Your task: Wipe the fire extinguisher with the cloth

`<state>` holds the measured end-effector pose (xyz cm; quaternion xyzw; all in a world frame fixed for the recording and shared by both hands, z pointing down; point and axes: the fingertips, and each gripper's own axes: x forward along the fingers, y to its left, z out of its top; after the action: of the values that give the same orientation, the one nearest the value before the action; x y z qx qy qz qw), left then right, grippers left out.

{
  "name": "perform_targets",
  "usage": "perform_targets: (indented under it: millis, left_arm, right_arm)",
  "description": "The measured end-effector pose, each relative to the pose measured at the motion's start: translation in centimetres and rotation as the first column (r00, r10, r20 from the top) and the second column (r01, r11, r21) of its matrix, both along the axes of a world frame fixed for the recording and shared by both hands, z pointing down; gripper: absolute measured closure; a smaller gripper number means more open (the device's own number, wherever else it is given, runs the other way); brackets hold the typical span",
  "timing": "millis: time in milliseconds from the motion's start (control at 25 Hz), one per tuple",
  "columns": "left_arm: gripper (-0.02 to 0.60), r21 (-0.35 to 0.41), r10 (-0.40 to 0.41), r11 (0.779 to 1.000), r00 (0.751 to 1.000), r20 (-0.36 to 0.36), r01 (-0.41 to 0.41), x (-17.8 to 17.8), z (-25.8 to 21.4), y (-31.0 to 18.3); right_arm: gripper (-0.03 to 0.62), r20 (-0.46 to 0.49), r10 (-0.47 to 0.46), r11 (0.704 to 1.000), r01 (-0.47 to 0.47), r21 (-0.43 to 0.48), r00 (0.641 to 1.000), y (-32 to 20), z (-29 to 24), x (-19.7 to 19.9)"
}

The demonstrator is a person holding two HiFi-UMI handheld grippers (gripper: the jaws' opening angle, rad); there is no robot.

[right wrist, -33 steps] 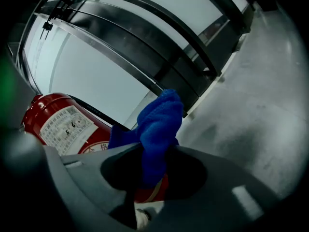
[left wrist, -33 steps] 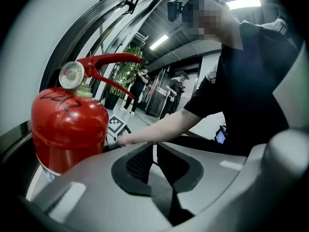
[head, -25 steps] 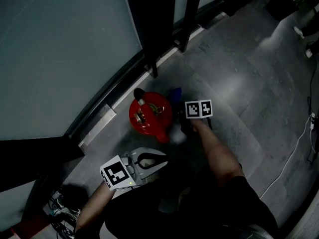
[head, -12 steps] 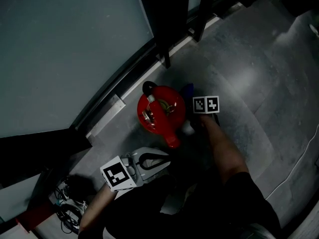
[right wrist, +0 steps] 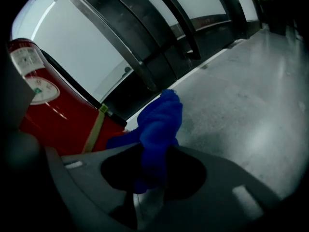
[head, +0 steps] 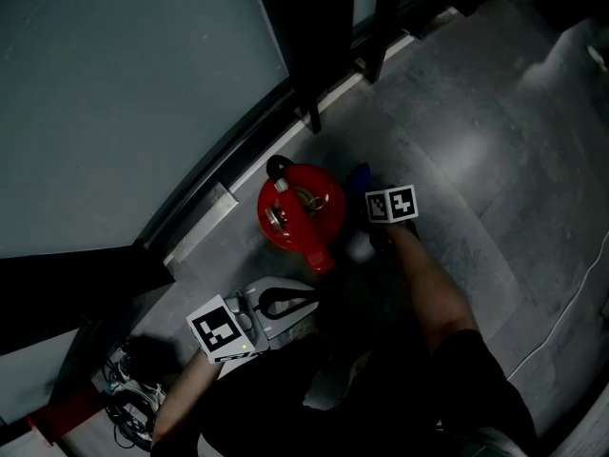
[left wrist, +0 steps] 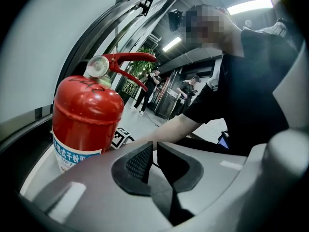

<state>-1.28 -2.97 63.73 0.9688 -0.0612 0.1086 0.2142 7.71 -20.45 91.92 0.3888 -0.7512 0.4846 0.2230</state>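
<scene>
1. The upright red metal fire extinguisher [head: 300, 219] stands on the grey floor [head: 476, 160], long axis vertical, just left of the right gripper [right wrist: 153, 166], whose jaws clamp a crumpled blue cloth [right wrist: 159, 124]
2. The left gripper [left wrist: 153, 151], jaws together on nothing, sits farther off

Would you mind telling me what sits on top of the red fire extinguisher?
A red lever handle and a round gauge top the fire extinguisher; from above, a black nozzle shows beside them. The valve under the handle is hidden behind the gauge.
</scene>
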Motion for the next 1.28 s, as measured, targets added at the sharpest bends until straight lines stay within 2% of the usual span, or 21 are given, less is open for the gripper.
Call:
perform_targets:
  millis: [160, 280, 400, 520, 600, 680, 800, 920, 1160, 1280]
  left_arm:
    - [0.549, 0.047, -0.008, 0.999, 1.000, -0.016, 0.009, 0.3, -1.5, -0.2]
    - [0.549, 0.103, -0.002, 0.995, 1.000, -0.004, 0.002, 0.2, -2.9, -0.2]
    - [0.549, 0.185, 0.025, 0.982, 0.998, 0.052, -0.034, -0.4, -3.9, -0.1]
    - [0.549, 0.237, 0.052, 0.968, 0.992, 0.113, -0.077, -1.3, -5.3, -0.4]
    - [0.549, 0.253, 0.060, 0.963, 0.991, 0.121, -0.089, -1.7, -6.9, -0.7]
    - [0.549, 0.254, 0.069, 0.963, 0.993, 0.096, -0.091, -1.7, -9.2, -0.8]
    - [0.549, 0.261, 0.097, 0.960, 0.995, 0.034, -0.103, -1.0, -12.6, -0.6]
    - [0.549, 0.261, 0.104, 0.961, 0.994, -0.020, -0.095, -1.1, -14.7, 0.1]
    - [0.549, 0.228, 0.162, 0.961, 0.987, -0.020, -0.153, -2.1, -13.5, 0.9]
    - [0.549, 0.216, 0.191, 0.960, 0.980, -0.052, -0.176, -2.3, -13.3, 1.0]
  right_arm:
    - [0.471, -0.003, -0.059, 0.993, 0.059, 0.100, 0.998, -1.0, -5.9, 2.1]
    - [0.471, 0.010, -0.094, 0.974, 0.090, 0.207, 0.996, -1.1, -12.0, 3.8]
    - [0.471, 0.006, -0.142, 0.941, 0.133, 0.310, 0.990, 0.2, -18.6, 4.7]
    - [0.471, 0.025, -0.185, 0.904, 0.161, 0.396, 0.982, 2.7, -24.9, 4.7]
    - [0.471, 0.049, -0.220, 0.877, 0.176, 0.447, 0.974, 4.8, -28.7, 4.0]
    - [0.471, 0.075, -0.250, 0.857, 0.185, 0.481, 0.965, 6.7, -32.1, 3.0]
    - [0.471, 0.120, -0.276, 0.851, 0.184, 0.492, 0.954, 9.2, -35.9, 1.3]
    - [0.471, 0.161, -0.305, 0.868, 0.204, 0.453, 0.938, 12.7, -37.0, -1.2]
    - [0.471, 0.199, -0.340, 0.894, 0.250, 0.371, 0.919, 16.1, -34.3, -5.9]
    - [0.471, 0.237, -0.358, 0.898, 0.264, 0.352, 0.903, 15.9, -34.5, -7.2]
